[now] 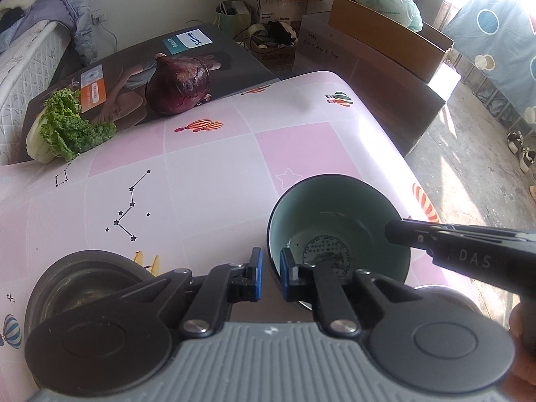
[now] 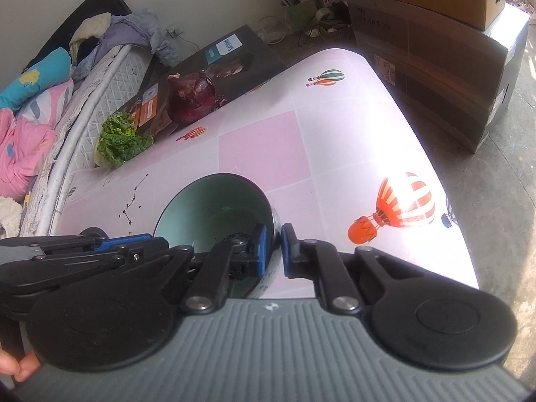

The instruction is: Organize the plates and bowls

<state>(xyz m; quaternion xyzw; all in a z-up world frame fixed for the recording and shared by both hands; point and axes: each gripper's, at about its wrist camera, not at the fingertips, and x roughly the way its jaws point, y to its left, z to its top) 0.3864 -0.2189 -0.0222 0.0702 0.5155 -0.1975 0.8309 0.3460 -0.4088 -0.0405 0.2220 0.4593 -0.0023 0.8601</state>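
A dark bowl with a pale green inside point(image 1: 338, 221) is tilted over the pink table. My left gripper point(image 1: 270, 269) is shut on its left rim, one blue pad inside and one outside. My right gripper point(image 2: 273, 246) is shut on the same bowl point(image 2: 214, 201) at its right rim. The right gripper's arm shows in the left wrist view point(image 1: 462, 251), the left one in the right wrist view point(image 2: 83, 248). A grey metal bowl point(image 1: 80, 284) sits on the table at lower left, partly hidden by my left gripper.
A red onion point(image 1: 179, 85) and a leafy green point(image 1: 67, 130) lie at the table's far left edge against a Philips box point(image 1: 187, 43). A bed point(image 2: 30, 107) is on the left. Cardboard boxes point(image 2: 435, 43) stand beyond the table. The table's right edge point(image 1: 425, 184) drops to the floor.
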